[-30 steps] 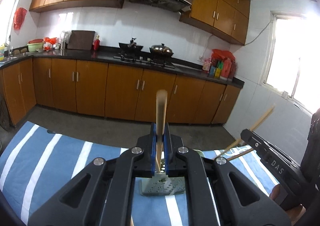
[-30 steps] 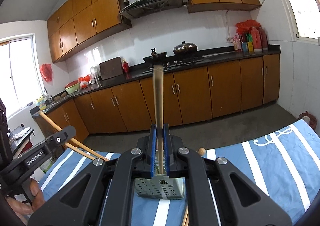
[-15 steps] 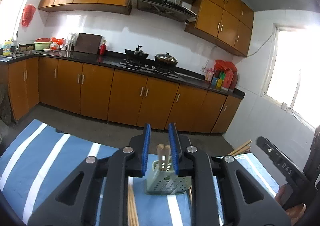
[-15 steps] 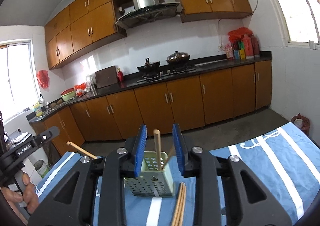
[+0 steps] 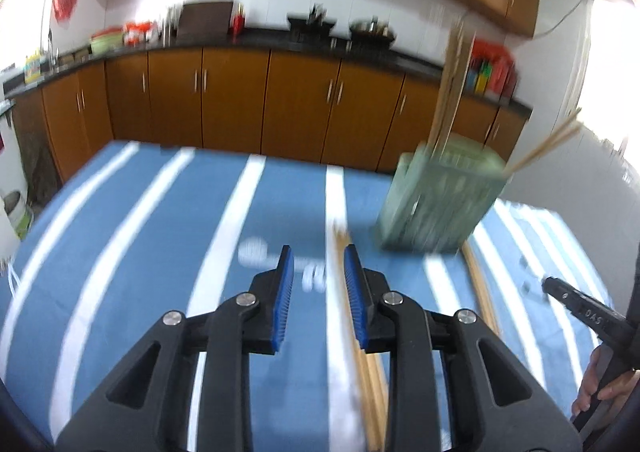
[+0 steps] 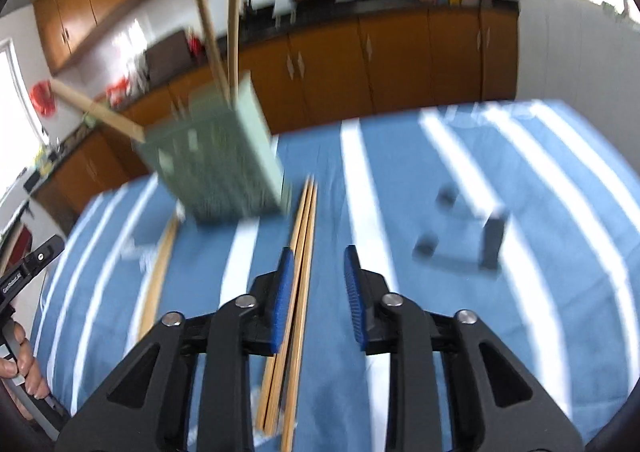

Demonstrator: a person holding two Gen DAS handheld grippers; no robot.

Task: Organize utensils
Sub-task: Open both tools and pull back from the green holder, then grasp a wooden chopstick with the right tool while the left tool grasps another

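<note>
Two pieces of lettering could be read. In the left wrist view, the right gripper (image 5: pixel 554 286) bore white letters, seemingly "DAS". In the right wrist view, the left gripper (image 6: pixel 50 248) bore small white print, blurred, possibly "GenRobot.AI".

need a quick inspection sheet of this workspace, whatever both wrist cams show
surface: blue tablecloth with white stripes
job's things: green perforated utensil holder with chopsticks standing in it; loose chopsticks lying on the cloth and a second lot left of them
clutter: dark blurred object on the cloth, cannot tell what
grippers: left gripper opening, right gripper closing; neither holds anything
cables: a wall cord by the window
surroundings: kitchen with wooden cabinets, dark counter, stove with pots
</note>
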